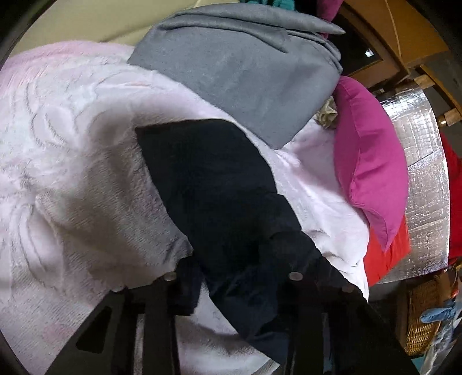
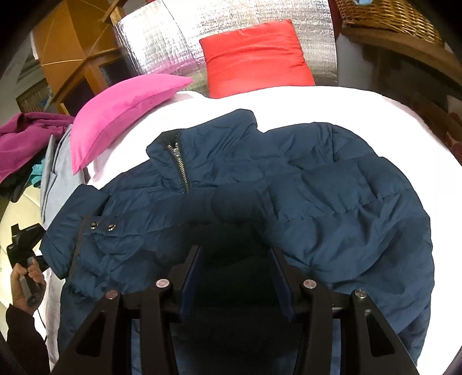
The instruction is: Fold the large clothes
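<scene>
While the navy puffer jacket (image 2: pixel 303 187) is lying spread across the white bed cover (image 2: pixel 361 106), its collar is pointing toward the pillows and its zipper (image 2: pixel 181 167) is showing partly open near the neck. Two snap buttons (image 2: pixel 101 226) are sitting on a flap at the jacket's left side in the right wrist view. The right gripper (image 2: pixel 235 271) is hovering low over the jacket's middle, its fingers (image 2: pixel 190 277) standing partly apart with dark jacket fabric between them; I cannot tell whether the pads are pressing on it. In the left wrist view, the left gripper (image 1: pixel 231 277) is sitting at a dark fold of the same jacket, which is running up between its fingers (image 1: pixel 170 277); the jaws are standing narrow with the cloth between them, but the pads themselves are hidden by the dark fabric, so I cannot tell whether they are clamping it. A person's hand (image 2: pixel 27 277) is gripping the handle of that left tool at the far left edge of the right wrist view. A grey folded blanket (image 1: pixel 239 72) is resting on the bed beyond the jacket, just beside a pink pillow (image 2: pixel 124 109). A red pillow (image 2: pixel 257 57) is leaning against a silver quilted headboard (image 2: pixel 161 37). A wicker basket (image 2: pixel 395 17) is standing on a wooden shelf to the right.
</scene>
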`<state>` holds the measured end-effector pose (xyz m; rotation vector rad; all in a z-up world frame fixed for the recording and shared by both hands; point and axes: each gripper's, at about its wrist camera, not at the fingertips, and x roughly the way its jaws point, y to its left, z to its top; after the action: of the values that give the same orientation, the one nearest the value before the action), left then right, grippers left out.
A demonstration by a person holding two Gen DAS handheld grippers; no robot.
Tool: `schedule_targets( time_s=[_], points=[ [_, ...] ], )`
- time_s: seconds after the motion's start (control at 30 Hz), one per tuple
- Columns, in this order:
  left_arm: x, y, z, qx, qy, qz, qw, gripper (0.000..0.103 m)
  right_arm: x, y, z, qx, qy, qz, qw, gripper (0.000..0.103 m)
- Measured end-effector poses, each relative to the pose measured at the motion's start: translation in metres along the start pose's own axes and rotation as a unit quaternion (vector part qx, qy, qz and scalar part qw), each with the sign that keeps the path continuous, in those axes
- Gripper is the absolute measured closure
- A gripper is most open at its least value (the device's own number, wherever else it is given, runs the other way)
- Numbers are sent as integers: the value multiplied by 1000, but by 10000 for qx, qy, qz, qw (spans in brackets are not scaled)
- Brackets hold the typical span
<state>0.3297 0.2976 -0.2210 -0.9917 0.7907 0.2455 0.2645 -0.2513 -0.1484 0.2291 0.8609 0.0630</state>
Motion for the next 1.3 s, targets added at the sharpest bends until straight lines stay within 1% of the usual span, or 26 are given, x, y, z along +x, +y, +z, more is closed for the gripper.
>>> schedule_targets(
  time_s=[0.1, 0.17, 0.23, 0.3, 0.37, 0.4, 0.47, 0.5, 0.53, 0.57, 0.6, 0.7, 0.8, 0.83, 0.9, 0.97, 1.03, 1.07, 1.13, 1.17, 1.2, 1.23, 1.27, 1.3],
  points=[
    [-5, -15, -1, 291, -203, 98, 9993, 88, -6, -6, 2, 37, -108, -35, 9999, 52],
    [-16, -32, -6, 604, -339, 92, 9976, 91, -10, -13, 4, 113, -181, -51, 9998, 52],
    [-29, -54, -14, 952, -439, -16, 9945, 92, -16, -21, 6, 245, -272, -93, 9993, 52],
    [-47, -79, -26, 1366, -558, -195, 9889, 92, -21, -29, 7, 391, -341, -101, 9986, 52],
    [-69, -110, -44, 1876, -665, -411, 9791, 92, -27, -38, 7, 562, -415, -99, 9975, 52],
    [-77, -121, -53, 2049, -692, -505, 9750, 92, -28, -41, 8, 622, -436, -96, 9971, 52],
    [-99, -148, -79, 2519, -726, -762, 9620, 92, -33, -49, 9, 758, -483, -91, 9959, 52],
    [-106, -157, -90, 2700, -740, -825, 9565, 92, -37, -55, 9, 854, -515, -83, 9950, 52],
    [-114, -169, -107, 2953, -754, -894, 9482, 92, -40, -59, 9, 922, -536, -72, 9943, 52],
    [-120, -179, -121, 3138, -726, -968, 9417, 93, -42, -62, 8, 977, -554, -64, 9937, 52],
    [-123, -185, -134, 3278, -661, -1049, 9366, 93, -46, -67, 8, 1048, -582, -62, 9928, 52],
    [-129, -205, -185, 3817, -410, -1282, 9144, 94, -54, -77, 6, 1203, -658, -92, 9905, 52],
    [-122, -221, -233, 4254, -27, -1488, 8927, 94, -62, -86, 4, 1254, -740, -179, 9892, 52],
    [-116, -225, -250, 4381, 164, -1559, 8852, 94, -64, -89, 3, 1286, -759, -193, 9886, 52],
    [-91, -231, -283, 4621, 755, -1656, 8679, 94, -68, -96, 2, 1387, -795, -191, 9870, 52],
    [-73, -231, -308, 4773, 1140, -1561, 8572, 92, -71, -102, 1, 1455, -818, -202, 9858, 52],
    [-53, -231, -328, 5014, 1418, -1398, 8420, 90, -73, -107, 1, 1503, -846, -220, 9848, 52],
    [-48, -231, -335, 5123, 1518, -1268, 8357, 86, -76, -109, 1, 1522, -857, -215, 9844, 52],
    [-50, -232, -338, 5226, 1605, -1154, 8294, 76, -79, -115, 0, 1565, -873, -184, 9836, 51],
    [-56, -230, -335, 5206, 1645, -1189, 8293, 58, -81, -118, 0, 1584, -877, -158, 9833, 50],
    [-62, -228, -333, 5146, 1679, -1213, 8320, 36, -82, -120, 0, 1617, -891, -98, 9828, 48],
    [-73, -224, -325, 5040, 1676, -1258, 8379, 29, -82, -120, 1, 1631, -906, -57, 9824, 46],
    [-82, -219, -318, 4951, 1638, -1324, 8429, 25, -83, -119, 1, 1621, -919, -11, 9825, 46],
    [-93, -212, -307, 4822, 1577, -1409, 8502, 25, -83, -116, 2, 1567, -924, 58, 9833, 45]
  ],
)
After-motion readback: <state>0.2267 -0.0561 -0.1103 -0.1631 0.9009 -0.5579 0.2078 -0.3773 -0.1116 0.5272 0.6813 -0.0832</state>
